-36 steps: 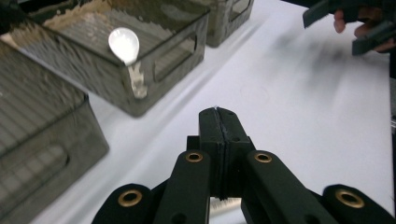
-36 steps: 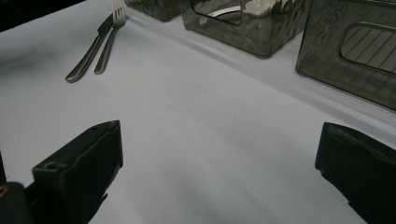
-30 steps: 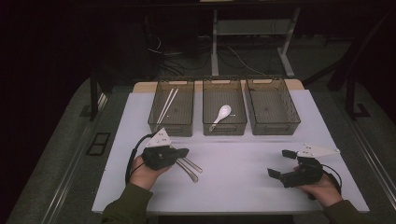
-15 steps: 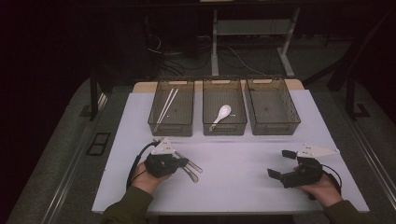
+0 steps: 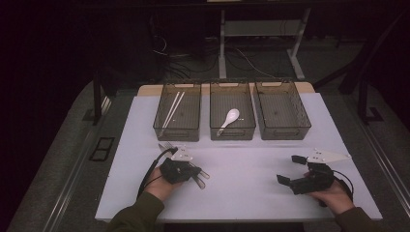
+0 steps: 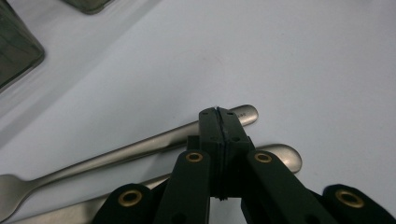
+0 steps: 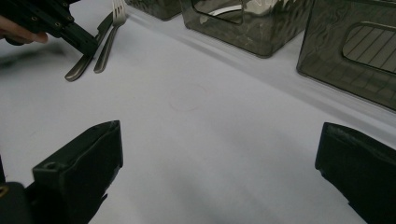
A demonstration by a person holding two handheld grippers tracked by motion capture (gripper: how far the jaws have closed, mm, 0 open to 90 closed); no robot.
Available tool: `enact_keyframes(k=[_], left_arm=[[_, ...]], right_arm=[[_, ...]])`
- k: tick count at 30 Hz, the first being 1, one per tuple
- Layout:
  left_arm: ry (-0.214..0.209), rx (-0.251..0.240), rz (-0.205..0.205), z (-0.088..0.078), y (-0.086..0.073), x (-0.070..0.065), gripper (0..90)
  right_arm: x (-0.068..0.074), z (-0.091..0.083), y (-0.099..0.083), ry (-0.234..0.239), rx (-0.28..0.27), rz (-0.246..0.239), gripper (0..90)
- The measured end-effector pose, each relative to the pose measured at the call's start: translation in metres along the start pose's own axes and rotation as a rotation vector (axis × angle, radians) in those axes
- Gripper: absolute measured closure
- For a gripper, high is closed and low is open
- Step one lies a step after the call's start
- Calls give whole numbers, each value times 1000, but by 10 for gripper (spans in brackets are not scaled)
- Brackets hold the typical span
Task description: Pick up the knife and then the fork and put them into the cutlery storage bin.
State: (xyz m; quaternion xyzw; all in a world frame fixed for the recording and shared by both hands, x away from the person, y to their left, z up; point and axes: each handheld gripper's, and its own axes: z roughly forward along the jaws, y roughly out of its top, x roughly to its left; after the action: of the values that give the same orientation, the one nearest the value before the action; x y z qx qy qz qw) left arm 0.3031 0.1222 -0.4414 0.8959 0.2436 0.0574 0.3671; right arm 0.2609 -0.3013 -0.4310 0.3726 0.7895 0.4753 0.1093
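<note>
A: Left gripper (image 6: 218, 112)?
B: Jaws pressed together, nothing between them, tips just over two metal forks (image 6: 140, 144) lying side by side on the white table (image 5: 251, 193), front left.
A: Touching the forks?
B: Can't tell.
A: Right gripper (image 5: 292, 169)?
B: Jaws wide apart, empty, low over bare table at front right, well apart from the forks.
A: Bins?
B: Three smoky bins in a row at the back. Left bin (image 5: 177, 126) holds white chopsticks (image 5: 171, 110), middle bin (image 5: 232, 130) a white spoon (image 5: 229, 118), right bin (image 5: 283, 129) looks bare inside.
</note>
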Motion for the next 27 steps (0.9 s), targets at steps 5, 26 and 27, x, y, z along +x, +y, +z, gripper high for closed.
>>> enact_keyframes(k=[5, 26, 27], left_arm=[[-11, 14, 14, 7, 3, -2, 891], [-1, -8, 32, 38, 33, 17, 891], [-1, -6, 31, 40, 35, 18, 891]], right_arm=[[-1, 1, 0, 0, -1, 1, 8], [-2, 1, 0, -3, -1, 5, 8], [-2, 1, 0, -3, -1, 5, 8]])
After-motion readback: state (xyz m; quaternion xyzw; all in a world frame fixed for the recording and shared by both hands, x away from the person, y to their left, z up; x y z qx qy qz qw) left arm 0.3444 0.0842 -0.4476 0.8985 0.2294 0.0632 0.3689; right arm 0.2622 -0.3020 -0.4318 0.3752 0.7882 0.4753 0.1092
